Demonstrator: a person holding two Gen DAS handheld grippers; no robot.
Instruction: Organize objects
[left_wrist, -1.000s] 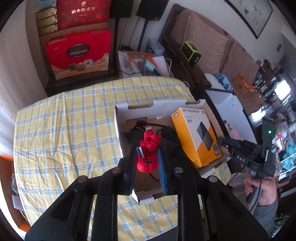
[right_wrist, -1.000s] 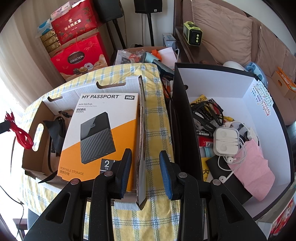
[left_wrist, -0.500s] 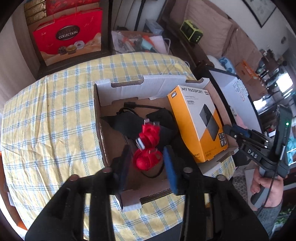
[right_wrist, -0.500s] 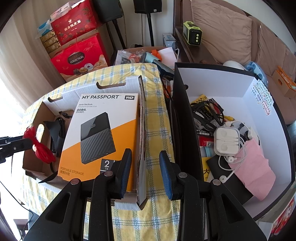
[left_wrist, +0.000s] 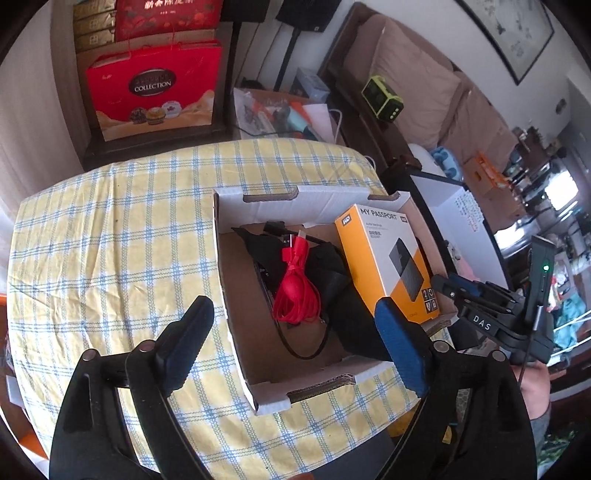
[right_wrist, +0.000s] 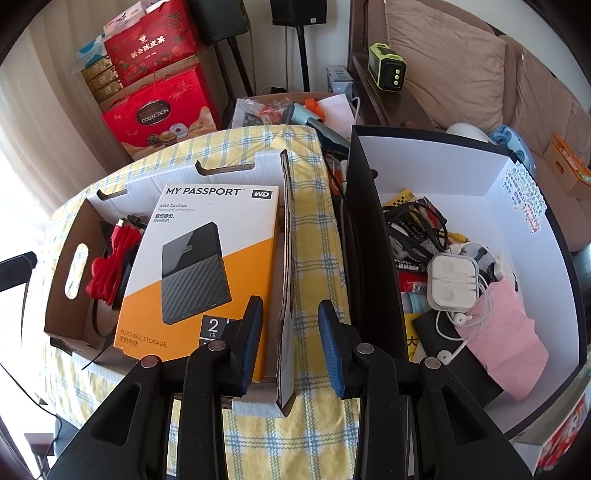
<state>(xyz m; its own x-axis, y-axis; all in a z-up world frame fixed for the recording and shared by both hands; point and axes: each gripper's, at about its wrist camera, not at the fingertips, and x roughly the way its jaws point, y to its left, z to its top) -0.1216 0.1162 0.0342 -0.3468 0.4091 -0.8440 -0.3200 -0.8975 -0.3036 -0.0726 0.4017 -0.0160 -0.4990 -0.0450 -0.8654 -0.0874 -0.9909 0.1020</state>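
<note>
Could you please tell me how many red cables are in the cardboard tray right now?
1. The red cable lies coiled on black items in the tray, left of the orange drive box. Others may be hidden beneath the box or black items.

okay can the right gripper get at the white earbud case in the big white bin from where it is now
Probably yes. The white earbud case lies on top of the clutter in the open-topped bin, nothing covering it. The right gripper is open and empty, though the bin's dark near wall stands between them, so it must go over.
</note>
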